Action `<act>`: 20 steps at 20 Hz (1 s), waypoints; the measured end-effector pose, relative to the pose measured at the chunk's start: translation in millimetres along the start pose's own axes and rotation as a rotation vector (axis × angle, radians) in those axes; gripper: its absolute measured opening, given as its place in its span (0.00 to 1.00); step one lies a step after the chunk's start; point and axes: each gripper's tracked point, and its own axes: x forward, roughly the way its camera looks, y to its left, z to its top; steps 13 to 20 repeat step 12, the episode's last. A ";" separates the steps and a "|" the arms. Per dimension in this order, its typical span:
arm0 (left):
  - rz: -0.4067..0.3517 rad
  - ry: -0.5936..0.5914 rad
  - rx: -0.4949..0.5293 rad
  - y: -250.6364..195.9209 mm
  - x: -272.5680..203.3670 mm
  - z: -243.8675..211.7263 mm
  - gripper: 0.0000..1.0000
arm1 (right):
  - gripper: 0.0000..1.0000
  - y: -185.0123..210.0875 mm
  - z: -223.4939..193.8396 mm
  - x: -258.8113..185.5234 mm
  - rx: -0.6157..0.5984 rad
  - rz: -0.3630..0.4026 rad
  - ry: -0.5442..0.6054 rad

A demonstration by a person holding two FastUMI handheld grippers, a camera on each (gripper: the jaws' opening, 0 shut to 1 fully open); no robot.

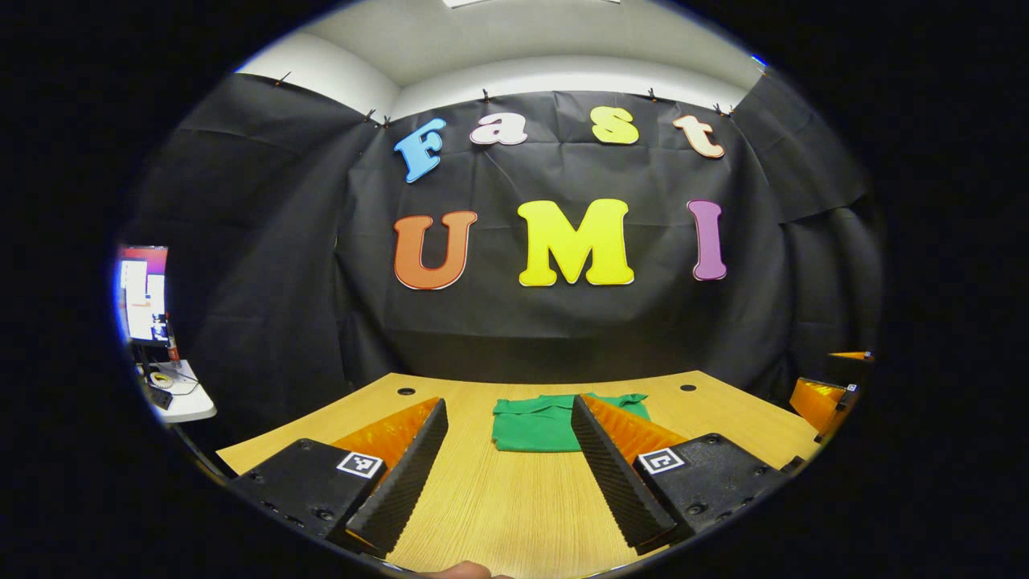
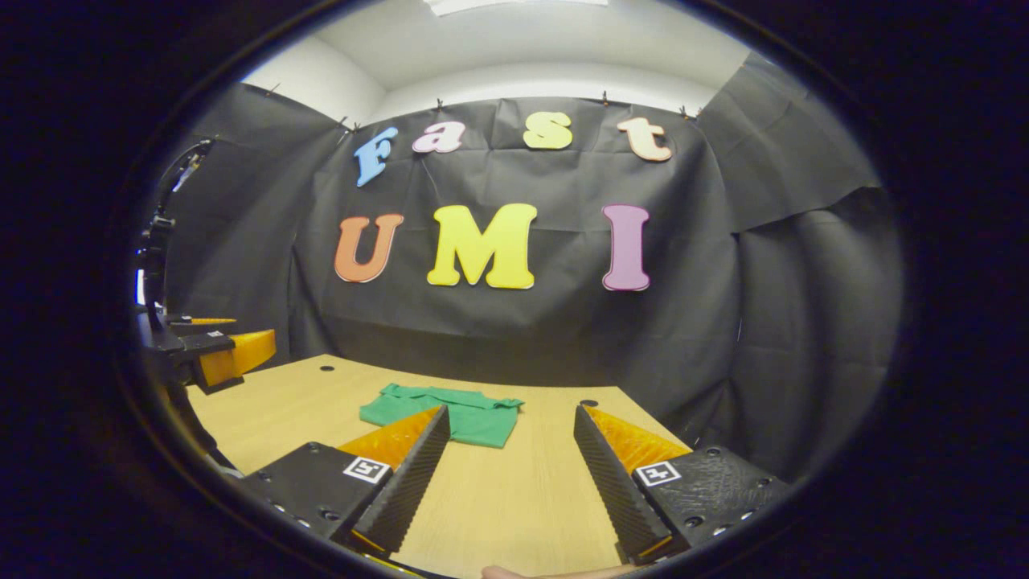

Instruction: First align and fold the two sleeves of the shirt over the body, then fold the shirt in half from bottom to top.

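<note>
We are holding both grippers low over the desk [image 1: 514, 498], fingers spread, nothing between them.

In the left gripper view, the left gripper [image 1: 508, 458] is pointing level along the wood; the green shirt [image 1: 539, 422] is lying folded on the desk ahead of the fingertips, its right part hidden behind the right finger. In the right gripper view, the right gripper [image 2: 508, 458] is gaping wide too; the shirt [image 2: 474, 414] is sitting ahead of the left finger, which is covering one corner. The other gripper [image 2: 217, 354] is showing far left, cut off; we cannot tell its details there.
</note>
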 end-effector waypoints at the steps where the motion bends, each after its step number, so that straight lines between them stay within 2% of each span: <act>1: -0.001 0.001 0.006 0.0 1.5 -0.8 0.99 | 0.95 -2.1 -2.5 1.8 0.002 -0.004 0.006; 2: -0.008 0.005 0.011 -1.9 3.1 -2.1 0.99 | 0.97 -2.9 -3.5 3.2 0.000 -0.010 0.013; 6: -0.044 0.015 0.023 -11.3 1.9 -6.4 0.99 | 0.92 -0.2 -11.0 7.9 0.002 -0.008 0.040; 8: -0.054 0.018 0.022 -15.2 3.1 -7.0 0.99 | 0.95 -3.4 -12.1 8.4 -0.002 -0.013 0.042; 11: -0.067 0.028 0.027 -20.6 4.5 -11.9 0.99 | 0.93 -2.9 -18.8 9.8 -0.011 -0.017 0.056; 12: -0.071 0.029 0.030 -21.8 4.5 -10.8 0.99 | 0.97 -1.6 -20.8 10.9 -0.012 -0.016 0.062; 20: -0.071 0.029 0.030 -21.8 4.5 -10.8 0.99 | 0.97 -1.6 -20.8 10.9 -0.012 -0.016 0.062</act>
